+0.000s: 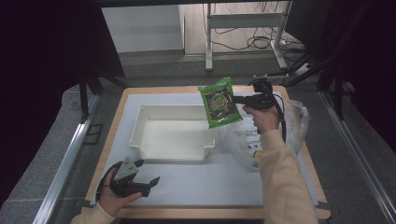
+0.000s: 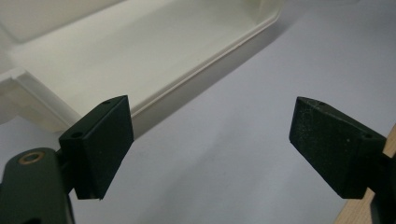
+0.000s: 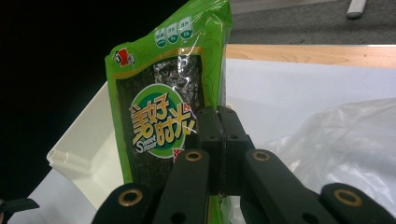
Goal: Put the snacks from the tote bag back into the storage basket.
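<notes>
Lower left of high view: left tongs [image 1: 148,183] released, jaws wide, resting low over table [image 1: 210,186]. Centre: white bin [image 1: 172,135]. Right of centre: right tongs [image 1: 239,99] clenched on green snack packet [image 1: 219,102], held above bin's right end. Clear plastic bag [image 1: 292,126] at right.

The green snack packet [image 3: 159,112] reads "Sweet Hour" beneath large Chinese characters, 美好时光.

- the green snack packet [image 3: 159,116] runs off the bottom of the right gripper view, its lower right corner hidden behind the closed jaws.
- the white bin [image 2: 140,51] is cut by the top and left edges (left gripper view).
- the clear plastic bag [image 1: 243,140] sits half behind the sleeve [image 1: 280,182].
</notes>
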`<state>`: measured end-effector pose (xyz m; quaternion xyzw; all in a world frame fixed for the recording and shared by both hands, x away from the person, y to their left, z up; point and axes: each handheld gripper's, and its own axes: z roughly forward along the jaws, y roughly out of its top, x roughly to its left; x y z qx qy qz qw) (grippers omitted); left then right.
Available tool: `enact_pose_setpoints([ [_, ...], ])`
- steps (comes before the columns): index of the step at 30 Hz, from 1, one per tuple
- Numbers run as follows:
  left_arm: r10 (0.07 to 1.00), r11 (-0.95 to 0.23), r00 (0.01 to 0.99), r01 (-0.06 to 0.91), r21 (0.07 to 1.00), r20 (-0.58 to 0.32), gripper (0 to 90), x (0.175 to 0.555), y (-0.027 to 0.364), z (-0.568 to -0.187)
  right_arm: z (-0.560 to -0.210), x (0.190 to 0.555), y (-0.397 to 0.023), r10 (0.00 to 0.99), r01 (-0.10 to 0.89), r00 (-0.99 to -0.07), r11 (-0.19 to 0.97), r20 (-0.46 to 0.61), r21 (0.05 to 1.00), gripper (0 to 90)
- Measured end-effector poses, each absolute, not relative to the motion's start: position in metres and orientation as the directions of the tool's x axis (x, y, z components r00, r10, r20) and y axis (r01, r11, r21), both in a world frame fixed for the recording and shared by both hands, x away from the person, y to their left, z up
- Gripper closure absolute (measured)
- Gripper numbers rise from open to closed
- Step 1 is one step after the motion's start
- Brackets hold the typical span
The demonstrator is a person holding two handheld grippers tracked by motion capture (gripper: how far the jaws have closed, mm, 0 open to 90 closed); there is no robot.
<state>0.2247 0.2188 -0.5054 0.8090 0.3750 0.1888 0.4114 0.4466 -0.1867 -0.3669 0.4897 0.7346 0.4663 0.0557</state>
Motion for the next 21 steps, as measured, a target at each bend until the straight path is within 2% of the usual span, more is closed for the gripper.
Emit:
enact_pose_setpoints([
  [21,0.759,-0.392,0.651,0.445,0.805,0.009,14.0,0.225,0.219,-0.506,-0.381,0.455,-0.145,0.752,0.673,-0.531,0.094,0.391,0.734,90.0],
])
